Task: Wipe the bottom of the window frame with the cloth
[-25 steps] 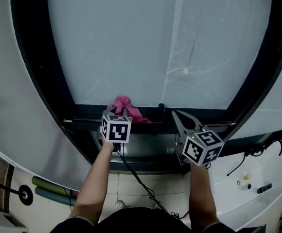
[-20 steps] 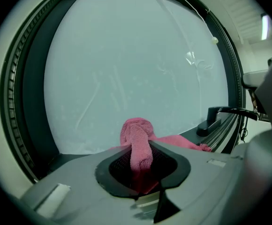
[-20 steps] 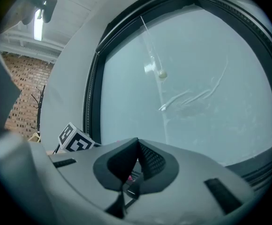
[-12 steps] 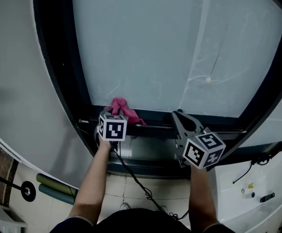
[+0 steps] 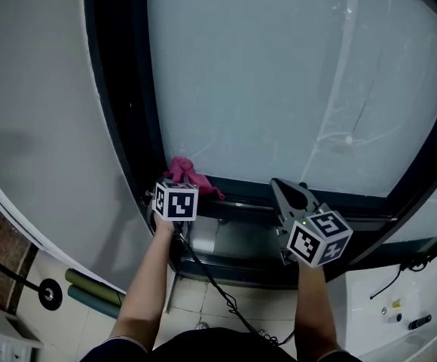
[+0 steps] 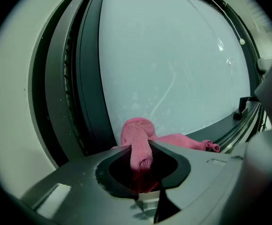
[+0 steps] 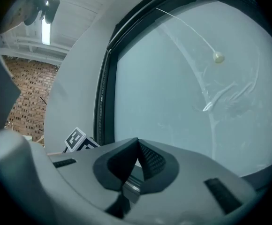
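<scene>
We face a broad pale frosted window pane (image 5: 279, 89) that fills most of the head view. A plain grey wall (image 5: 30, 104) lies to its left. Round the glass runs a black window frame (image 5: 120, 104), whose bottom rail (image 5: 331, 200) crosses just beyond both grippers. At the lower right corner of the head view a white moulded unit (image 5: 399, 308) shows in part; it may be a basin, but too little of it is in view for us to be sure.

Our left gripper (image 5: 175, 185) reaches to the left end of the bottom rail, in the frame's lower left corner. In the left gripper view its jaws (image 6: 139, 150) pinch a fold of the pink terry cloth (image 6: 136, 130) between them. The cloth (image 5: 188, 176) sits bunched on the rail close against the foot of the glass, and a thinner tail of it trails to the right along the rail.

Our right gripper (image 5: 285, 188) hangs over the rail well to the right of the cloth and apart from it. In the right gripper view its jaws (image 7: 137, 144) meet at the tips with nothing between them.

A small white bead on a thin cord (image 7: 217, 57) hangs against the right part of the pane.
</scene>
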Available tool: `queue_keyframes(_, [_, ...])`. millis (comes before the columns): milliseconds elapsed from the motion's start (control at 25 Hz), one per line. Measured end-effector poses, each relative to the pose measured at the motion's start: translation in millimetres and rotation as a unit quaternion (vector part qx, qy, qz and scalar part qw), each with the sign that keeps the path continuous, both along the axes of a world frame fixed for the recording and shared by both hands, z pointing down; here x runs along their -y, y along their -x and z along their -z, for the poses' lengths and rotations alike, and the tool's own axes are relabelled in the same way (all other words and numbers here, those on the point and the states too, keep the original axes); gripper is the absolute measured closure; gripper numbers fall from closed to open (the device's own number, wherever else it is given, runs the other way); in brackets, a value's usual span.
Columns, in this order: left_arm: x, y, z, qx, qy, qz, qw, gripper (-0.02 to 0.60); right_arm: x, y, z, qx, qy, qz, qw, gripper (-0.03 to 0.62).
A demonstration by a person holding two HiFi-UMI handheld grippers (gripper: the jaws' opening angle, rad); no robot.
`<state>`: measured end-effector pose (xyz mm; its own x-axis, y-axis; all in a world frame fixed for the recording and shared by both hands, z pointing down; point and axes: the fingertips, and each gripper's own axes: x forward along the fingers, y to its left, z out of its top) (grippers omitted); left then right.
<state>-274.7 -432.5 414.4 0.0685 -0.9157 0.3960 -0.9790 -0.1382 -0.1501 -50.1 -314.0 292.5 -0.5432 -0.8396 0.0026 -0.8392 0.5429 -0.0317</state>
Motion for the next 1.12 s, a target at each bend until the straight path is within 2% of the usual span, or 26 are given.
queue_keyframes(240, [-1, 2, 2, -0.004, 0.007, 0.010, 0.9999, 0.501, 3, 5, 2, 0.002, -0.003, 0.001, 1.000, 0.592])
queue_keyframes(480, [0, 3, 3, -0.003, 0.005, 0.010, 0.9999, 0.501, 1, -7, 6, 0.006, -0.007, -0.009, 1.000, 0.592])
queue_keyframes(640, [-6, -5, 12, -0.019, -0.015, 0.004, 0.9997, 0.500, 0, -22, 7, 0.006, -0.007, -0.019, 1.000, 0.592])
queue_keyframes(760, [-14, -34, 43, -0.040, -0.051, -0.024, 0.9976, 0.500, -3, -38, 9, 0.008, -0.008, -0.032, 0.999, 0.592])
queue_keyframes(920, [-27, -96, 89, -0.059, -0.095, -0.081, 0.9904, 0.500, -17, -67, 14, 0.007, -0.012, -0.056, 0.998, 0.592])
queue_keyframes(1120, [-45, -187, 119, -0.086, -0.111, -0.151, 0.9784, 0.500, -38, -120, 19, 0.007, -0.018, -0.095, 0.995, 0.592])
